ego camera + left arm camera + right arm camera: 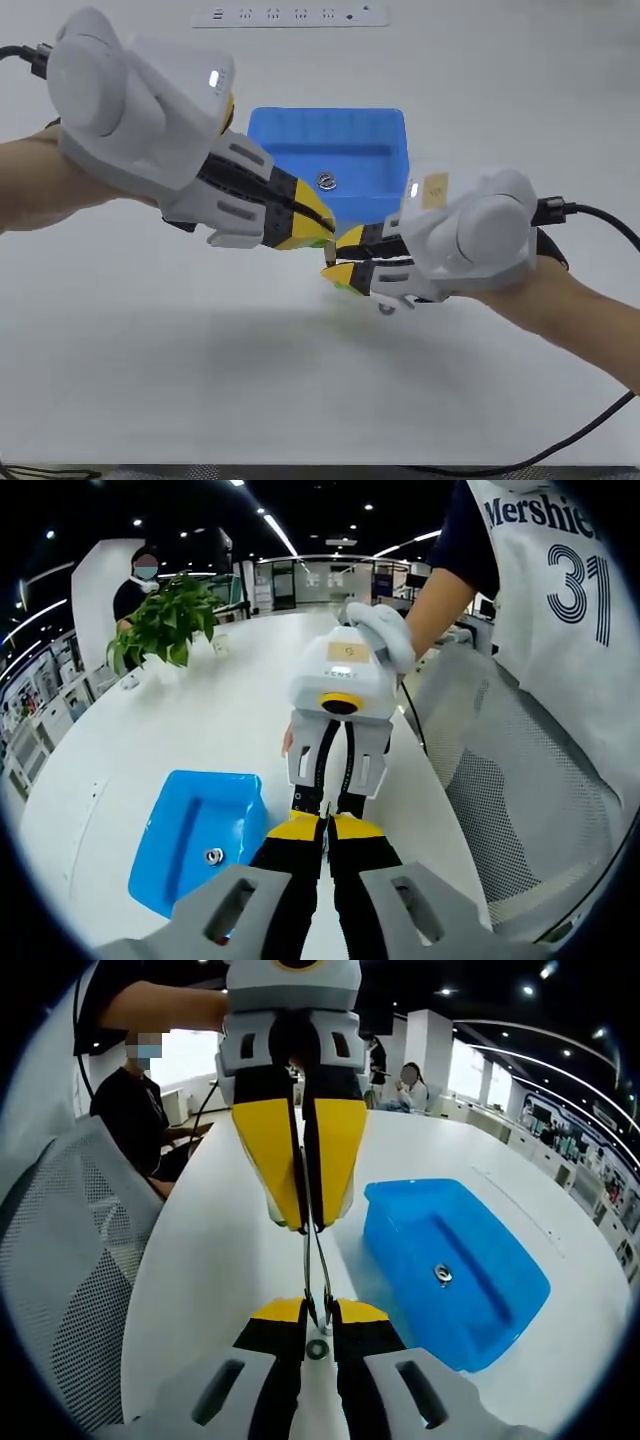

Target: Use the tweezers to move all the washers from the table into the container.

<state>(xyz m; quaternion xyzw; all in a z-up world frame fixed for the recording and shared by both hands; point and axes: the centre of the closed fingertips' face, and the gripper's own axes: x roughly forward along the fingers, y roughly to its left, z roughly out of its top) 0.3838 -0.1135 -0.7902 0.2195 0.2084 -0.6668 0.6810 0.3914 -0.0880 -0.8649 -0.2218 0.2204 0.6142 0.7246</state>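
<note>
White table (150, 350) fills the head view, with a power strip (290, 15) at the far edge at 12 o'clock. A blue container (290, 130) stands in the middle of the far half. It is just behind the place where the two grippers meet, at 12 o'clock from them.

The left gripper (318, 225) comes in from 9 o'clock and the right gripper (335, 262) from 3 o'clock. Their yellow tips are almost touching, nose to nose.

In the right gripper view the tweezers (310, 1250) run as two thin metal legs between both grippers. The jaws of the left gripper are pressed together on the upper part of the tweezers. The jaws of the right gripper are drawn close on the lower ends of the legs, one jaw on each side.

One loose washer (317, 1349) lies on the table just at 6 o'clock from the tweezers' tips. In the head view it is at 5 o'clock from the right gripper's tips. A second washer (326, 181) lies already on the floor of the container, near its middle.

In the left gripper view a green plant (165, 620) stands far on the table at 10 o'clock, and a mesh chair (500, 800) is at 3 o'clock.
</note>
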